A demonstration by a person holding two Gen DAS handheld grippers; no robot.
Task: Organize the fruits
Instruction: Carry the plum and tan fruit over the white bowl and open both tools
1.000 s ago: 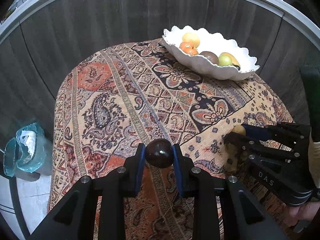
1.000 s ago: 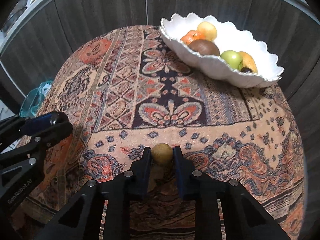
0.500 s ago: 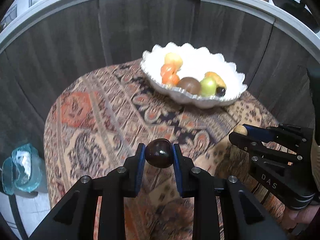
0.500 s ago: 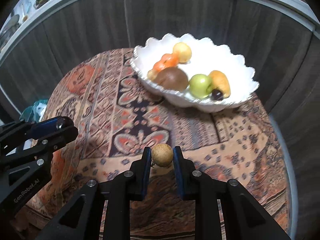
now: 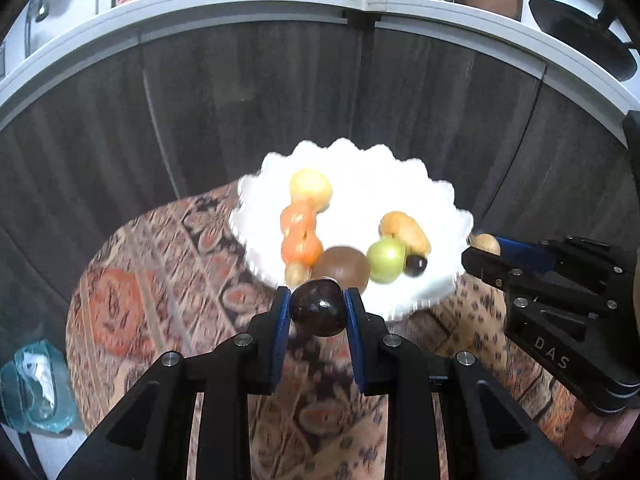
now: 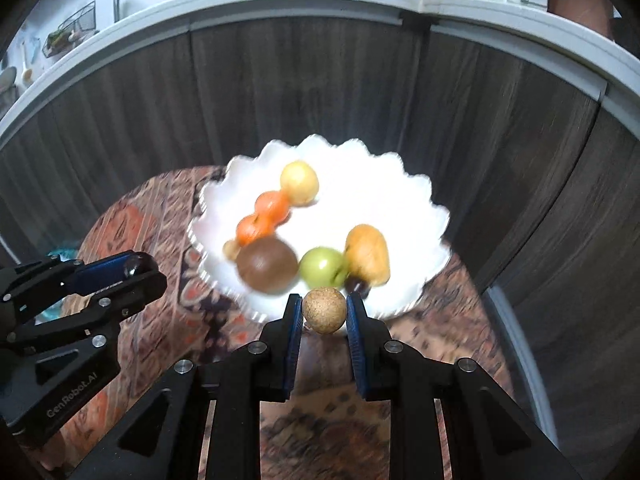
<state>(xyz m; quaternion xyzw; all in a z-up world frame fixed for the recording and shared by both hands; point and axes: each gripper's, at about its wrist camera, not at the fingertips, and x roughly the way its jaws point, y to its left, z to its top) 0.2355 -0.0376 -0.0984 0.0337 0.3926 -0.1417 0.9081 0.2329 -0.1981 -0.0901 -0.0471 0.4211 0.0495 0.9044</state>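
Compared with one second ago, both grippers are now higher and closer to the white bowl (image 5: pixel 440 208): before, it sat far at the upper right of each view, and now it fills the middle, blurred by the motion. The kitchen counter (image 5: pixel 240 4) with bottles and pots has also come into view at the top. The grips themselves are unchanged.

The left gripper (image 5: pixel 318 312) is clenched on a dark plum (image 5: pixel 318 312), round, glossy, deep purple-brown, with a small bright reflection. The right gripper (image 6: pixel 324 310) is clenched on a small tan fruit (image 6: pixel 324 310), round, with a rough speckled skin. Both fruits are held in the air in front of the near rim of the bowl, over the patterned cloth (image 5: pixel 132 300) of the table.

The bowl has a scalloped edge and stands on the far part of the cloth. Inside I count eight fruits: one pale yellow fruit (image 6: pixel 299 183), two orange fruits (image 6: pixel 273 207) touching in a row, one small tan one at the end of this row, one big brown fruit (image 6: pixel 267 265), one green apple (image 6: pixel 323 267), one yellow-orange fruit (image 6: pixel 367 254) and one small dark fruit (image 5: pixel 416 265). Two fruits are in the grippers, one each.

A bluish plastic bag (image 5: pixel 34 384) lies at the lower left, beside the table.
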